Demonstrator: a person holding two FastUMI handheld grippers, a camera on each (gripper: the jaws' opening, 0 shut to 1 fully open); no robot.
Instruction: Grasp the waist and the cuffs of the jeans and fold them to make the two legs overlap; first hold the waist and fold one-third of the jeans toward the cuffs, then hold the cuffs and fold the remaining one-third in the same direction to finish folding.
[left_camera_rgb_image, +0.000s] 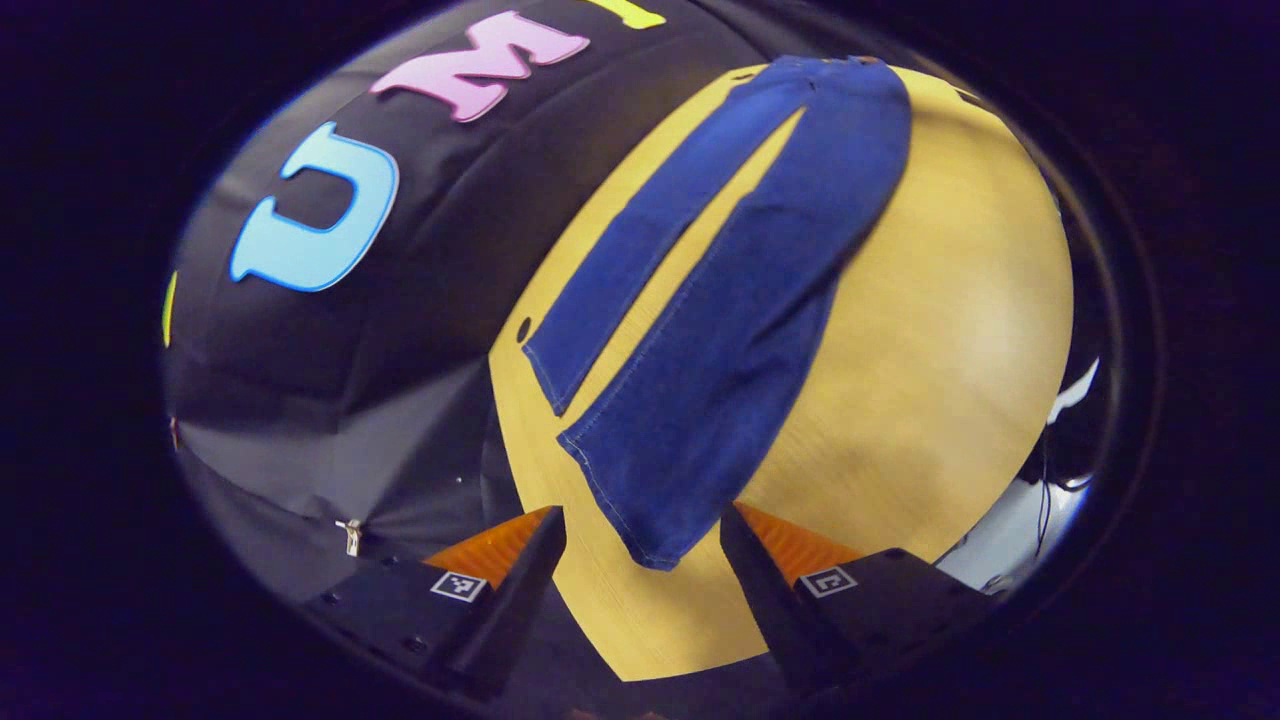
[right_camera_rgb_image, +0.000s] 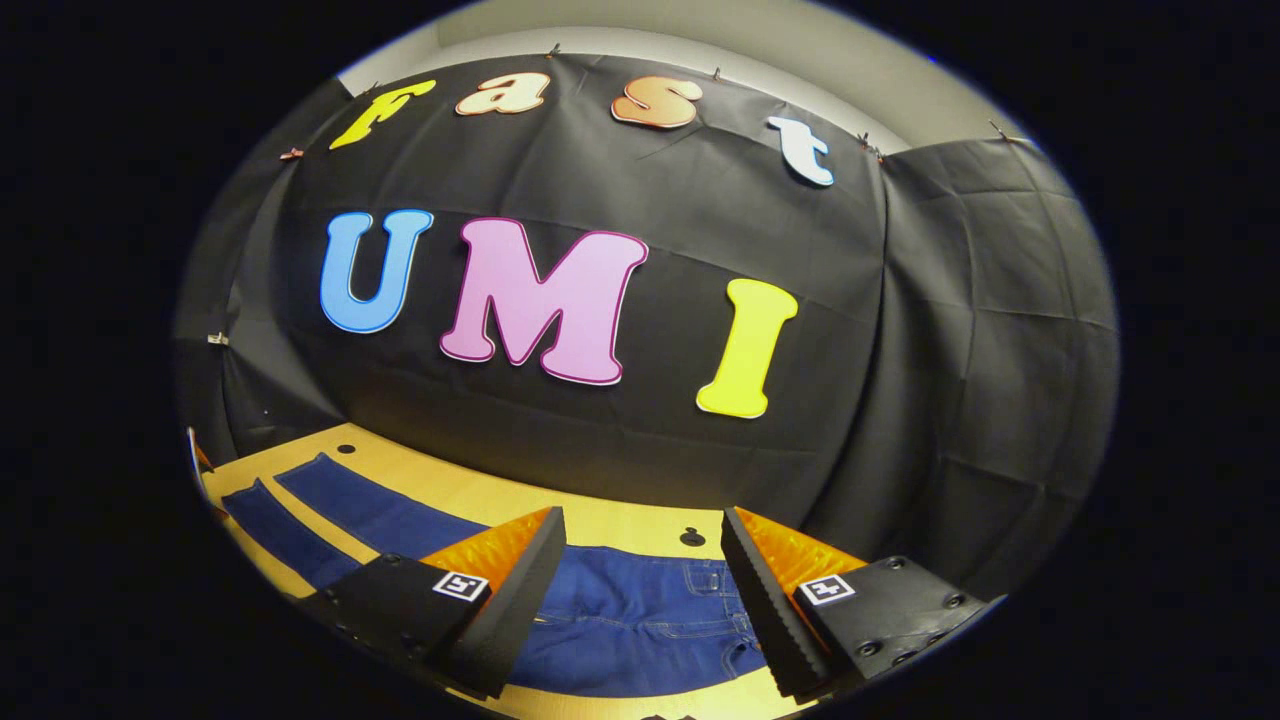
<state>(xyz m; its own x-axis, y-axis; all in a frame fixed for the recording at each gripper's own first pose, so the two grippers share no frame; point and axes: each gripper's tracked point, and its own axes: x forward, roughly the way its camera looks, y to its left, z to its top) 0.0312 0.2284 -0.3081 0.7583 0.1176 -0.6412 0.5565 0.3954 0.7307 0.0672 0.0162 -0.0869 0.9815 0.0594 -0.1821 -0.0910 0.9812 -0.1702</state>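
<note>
Jeans (left_camera_rgb_image: 720, 300): one pair, blue, laid flat and full length on the table (left_camera_rgb_image: 950, 330), legs parted in a narrow V, not yet overlapped. Long axis runs straight away from the left gripper (left_camera_rgb_image: 643, 540), cuffs nearest it, waist (left_camera_rgb_image: 840, 75) at the far end.

Near cuff (left_camera_rgb_image: 640, 500): lies just ahead of and between the left gripper's fingers. Far cuff (left_camera_rgb_image: 545, 365): farther along and to the left in the left gripper view, close to the table's back edge by the cloth wall.

Left gripper: jaws spread wide, holding nothing, poised over the cuff end.

Right gripper (right_camera_rgb_image: 643, 545): jaws equally wide, holding nothing, poised over the waist (right_camera_rgb_image: 650, 600), with the waistband and belt loops directly between its fingers; the legs trail off to the left in the right gripper view.

Assignment, judged: left gripper is nearer the cuffs, right gripper nearer the waist; both need to come down to take the cloth.

Room: broad bare tabletop on the near side of the jeans; little margin on the wall side. Folding the far leg toward the near side looks the freer direction.
</note>
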